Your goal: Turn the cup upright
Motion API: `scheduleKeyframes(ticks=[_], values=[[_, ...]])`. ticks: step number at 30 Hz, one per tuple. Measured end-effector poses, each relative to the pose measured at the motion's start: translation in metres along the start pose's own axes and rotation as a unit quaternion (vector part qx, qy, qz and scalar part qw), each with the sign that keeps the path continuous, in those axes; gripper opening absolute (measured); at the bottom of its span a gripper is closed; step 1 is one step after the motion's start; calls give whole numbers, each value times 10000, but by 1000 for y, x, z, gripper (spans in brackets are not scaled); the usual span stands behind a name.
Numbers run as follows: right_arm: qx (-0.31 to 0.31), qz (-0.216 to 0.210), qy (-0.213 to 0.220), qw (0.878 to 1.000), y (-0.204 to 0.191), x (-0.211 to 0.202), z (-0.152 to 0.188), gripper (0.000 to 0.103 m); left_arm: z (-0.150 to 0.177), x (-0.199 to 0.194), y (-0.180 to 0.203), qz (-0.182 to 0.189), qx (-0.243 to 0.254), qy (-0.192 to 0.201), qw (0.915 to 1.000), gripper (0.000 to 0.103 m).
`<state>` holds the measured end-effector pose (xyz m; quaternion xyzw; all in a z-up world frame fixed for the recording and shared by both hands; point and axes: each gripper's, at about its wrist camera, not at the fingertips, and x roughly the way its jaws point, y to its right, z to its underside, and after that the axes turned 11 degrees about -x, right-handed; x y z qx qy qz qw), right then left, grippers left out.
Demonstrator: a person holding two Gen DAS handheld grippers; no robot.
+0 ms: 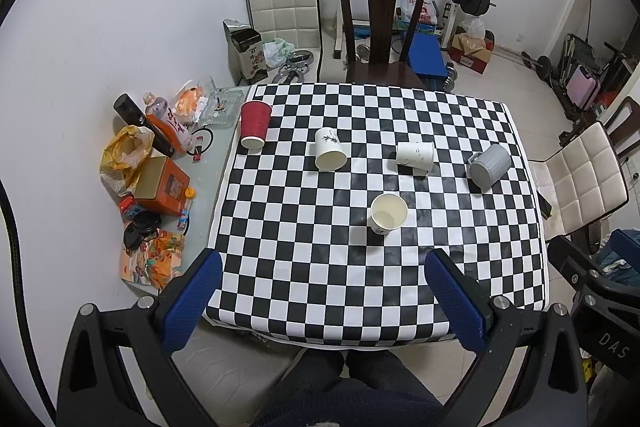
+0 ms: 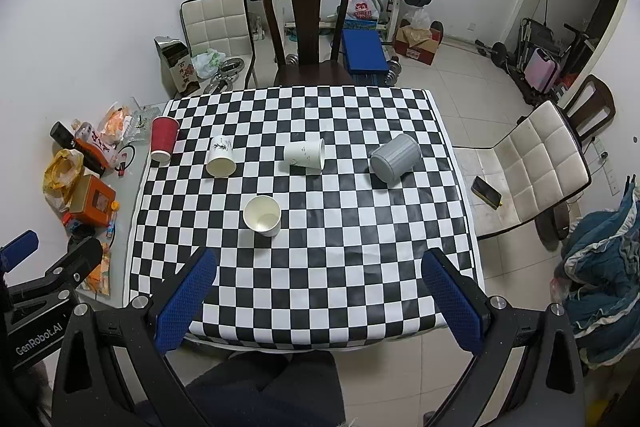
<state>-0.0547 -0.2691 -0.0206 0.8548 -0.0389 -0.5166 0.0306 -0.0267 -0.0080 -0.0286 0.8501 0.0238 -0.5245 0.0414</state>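
Observation:
Several cups are on the checkered table (image 1: 360,279) (image 2: 340,287). A white paper cup (image 1: 388,214) (image 2: 262,215) stands upright nearest me. A red paper cup (image 1: 254,125) (image 2: 163,139), a white cup (image 1: 329,149) (image 2: 221,156), another white cup (image 1: 415,155) (image 2: 305,155) and a grey mug (image 1: 489,166) (image 2: 394,157) lie on their sides in a row behind it. My left gripper (image 1: 322,291) is open and empty above the table's near edge. My right gripper (image 2: 318,287) is also open and empty there.
Boxes, bags and bottles (image 1: 156,163) crowd the table's left strip by the wall. A dark wooden chair (image 1: 382,31) stands behind the table, a white padded chair (image 2: 536,163) to its right with a phone (image 2: 486,191). Gym weights fill the back.

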Motion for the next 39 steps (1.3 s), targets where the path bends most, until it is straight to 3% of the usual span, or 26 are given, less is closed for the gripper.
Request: scheduleKeyframes(ticks=[39], values=[[2,12,-32,10000,-3,0,-6,103,-3,2,-3,19,16,-23,10000,103]])
